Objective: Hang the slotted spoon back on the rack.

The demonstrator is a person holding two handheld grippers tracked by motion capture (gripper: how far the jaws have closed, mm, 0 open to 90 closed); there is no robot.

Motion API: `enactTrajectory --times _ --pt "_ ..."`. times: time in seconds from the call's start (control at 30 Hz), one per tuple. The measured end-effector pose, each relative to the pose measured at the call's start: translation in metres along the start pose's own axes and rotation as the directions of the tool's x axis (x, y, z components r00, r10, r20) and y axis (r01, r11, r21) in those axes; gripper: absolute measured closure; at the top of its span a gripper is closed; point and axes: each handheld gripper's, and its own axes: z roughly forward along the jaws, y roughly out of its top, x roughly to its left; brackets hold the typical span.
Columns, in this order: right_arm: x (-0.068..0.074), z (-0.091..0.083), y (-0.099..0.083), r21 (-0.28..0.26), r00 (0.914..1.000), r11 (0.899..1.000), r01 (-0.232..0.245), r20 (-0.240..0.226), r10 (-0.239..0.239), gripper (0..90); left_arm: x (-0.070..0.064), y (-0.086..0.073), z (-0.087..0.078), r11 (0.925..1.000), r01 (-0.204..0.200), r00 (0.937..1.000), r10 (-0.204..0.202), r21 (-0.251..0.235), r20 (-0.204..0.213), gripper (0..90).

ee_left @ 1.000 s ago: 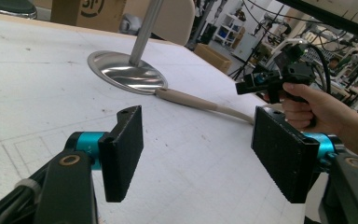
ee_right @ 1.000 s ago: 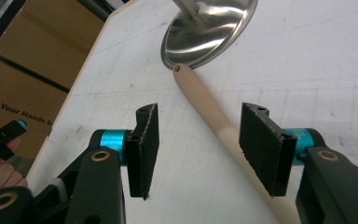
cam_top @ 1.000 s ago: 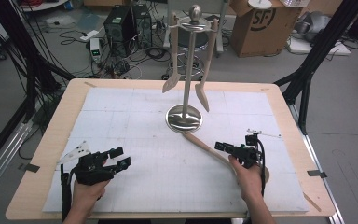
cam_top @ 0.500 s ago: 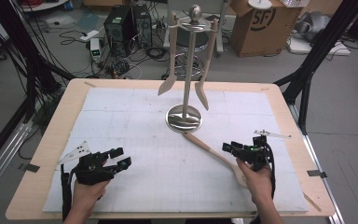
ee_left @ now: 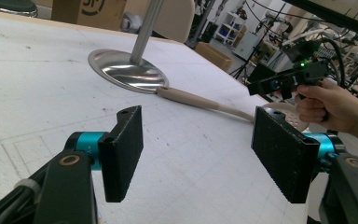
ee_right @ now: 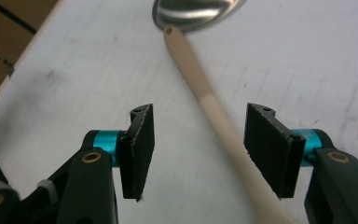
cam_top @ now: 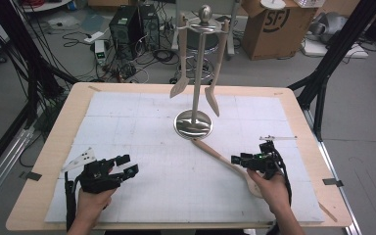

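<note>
A pale wooden spoon (cam_top: 218,154) lies on the white mat, its handle end touching the metal stand's round base (cam_top: 193,125). The bowl end is partly hidden under the person's right hand. My right gripper (cam_top: 239,160) hovers over the handle with its jaws open; in the right gripper view the handle (ee_right: 214,116) runs between the jaws of that gripper (ee_right: 198,140), nearer the right one. My left gripper (cam_top: 129,164) rests open and empty at the front left. The left gripper (ee_left: 196,149) looks toward the base (ee_left: 126,70) and spoon (ee_left: 196,99).
Two wooden utensils (cam_top: 179,85) (cam_top: 212,98) hang from the stand's pole (cam_top: 199,63). The mat covers a wooden table (cam_top: 44,161). Beyond the far edge are a cardboard box (cam_top: 269,24), a computer tower (cam_top: 127,24), floor cables and black frame legs.
The right hand has shifted slightly to the right and settled over the spoon's handle, jaws still open. The left gripper and the spoon have not moved.
</note>
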Motion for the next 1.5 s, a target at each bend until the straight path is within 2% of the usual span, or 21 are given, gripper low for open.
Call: enactTrajectory --times 0.03,0.1,0.23,0.47,0.57,0.7,0.87,0.97,1.03,1.1,1.13,1.17,1.2,1.23,1.33,1.4,1.43,1.47,1.5 --pt "-0.001 0.003 0.001 0.014 0.9999 1.0 0.003 0.01 -0.003 44.0 0.0 0.0 0.0 1.0 0.0 1.0 0.0 -0.001 -0.001 34.5" --pt "-0.003 0.009 0.003 0.062 0.9998 0.998 -0.021 0.005 0.02 45.3 0.001 0.0 0.0 1.0 -0.002 1.0 0.001 0.005 0.002 34.5" --pt "-0.008 0.018 0.005 0.119 0.9986 0.992 -0.05 0.025 0.047 47.3 0.001 0.0 -0.001 1.0 0.001 1.0 -0.001 0.0 0.0 34.5" --pt "-0.009 0.028 0.008 0.184 0.9971 0.981 -0.059 0.058 0.05 49.6 0.001 0.0 -0.001 1.0 0.001 1.0 -0.001 0.0 -0.001 34.5" --pt "-0.006 0.033 0.011 0.22 0.9963 0.975 -0.018 0.085 -0.001 50.1 0.001 0.0 -0.001 1.0 0.0 1.0 0.0 0.001 0.0 34.5" --pt "-0.002 0.04 0.012 0.28 0.9929 0.96 0.015 0.109 -0.047 50.7 0.001 0.0 -0.002 1.0 0.002 1.0 -0.002 -0.004 -0.005 34.5" --pt "-0.004 0.043 0.011 0.296 0.9869 0.954 0.054 0.129 -0.096 61.4 0.002 0.001 -0.003 0.9999 0.009 0.9999 -0.01 -0.008 -0.007 34.5" --pt "-0.001 0.045 0.011 0.317 0.9777 0.944 0.093 0.15 -0.147 65.6 0.001 0.001 -0.005 0.9999 0.007 1.0 -0.007 -0.012 -0.004 34.5" --pt "0.004 0.047 0.01 0.331 0.9613 0.932 0.149 0.172 -0.215 66.0 0.001 0.002 -0.008 0.9997 0.008 0.9999 -0.008 -0.022 -0.007 34.6" --pt "0.01 0.05 0.009 0.347 0.9373 0.915 0.206 0.199 -0.286 66.5 0.003 0.002 -0.01 0.9993 0.022 0.9997 -0.023 -0.03 -0.008 34.5" --pt "0.013 0.05 0.009 0.357 0.9318 0.91 0.209 0.21 -0.296 66.7 0.004 0.002 -0.01 0.9991 0.026 0.9996 -0.026 -0.034 -0.01 34.5" --pt "0.013 0.051 0.009 0.363 0.9326 0.909 0.205 0.21 -0.294 67.3 0.004 0.002 -0.011 0.999 0.027 0.9996 -0.027 -0.035 -0.012 34.5" --pt "0.013 0.051 0.01 0.365 0.9293 0.907 0.21 0.213 -0.301 68.3 0.004 0.002 -0.011 0.999 0.029 0.9995 -0.029 -0.035 -0.01 34.5" --pt "0.013 0.051 0.01 0.371 0.9312 0.906 0.203 0.213 -0.296 69.0 0.004 0.002 -0.011 0.999 0.027 0.9996 -0.027 -0.036 -0.009 34.5" --pt "0.015 0.051 0.011 0.379 0.9233 0.901 0.21 0.226 -0.31 72.1 0.004 0.002 -0.011 0.9989 0.027 0.9996 -0.028 -0.039 -0.007 34.5" --pt "0.017 0.051 0.013 0.396 0.9195 0.894 0.211 0.23 -0.319 74.5 0.005 0.002 -0.011 0.9987 0.03 0.9995 -0.03 -0.04 -0.009 34.5" --pt "0.016 0.051 0.014 0.397 0.9197 0.893 0.213 0.227 -0.32 75.3 0.006 0.002 -0.012 0.9987 0.031 0.9995 -0.031 -0.04 -0.01 34.5" --pt "0.016 0.05 0.015 0.398 0.9306 0.897 0.192 0.216 -0.295 76.7 0.006 0.002 -0.012 0.9984 0.038 0.9992 -0.038 -0.043 -0.011 34.5" --pt "0.013 0.049 0.016 0.381 0.949 0.908 0.173 0.182 -0.257 78.9 0.007 0.002 -0.012 0.9983 0.038 0.9992 -0.038 -0.044 -0.011 34.5"
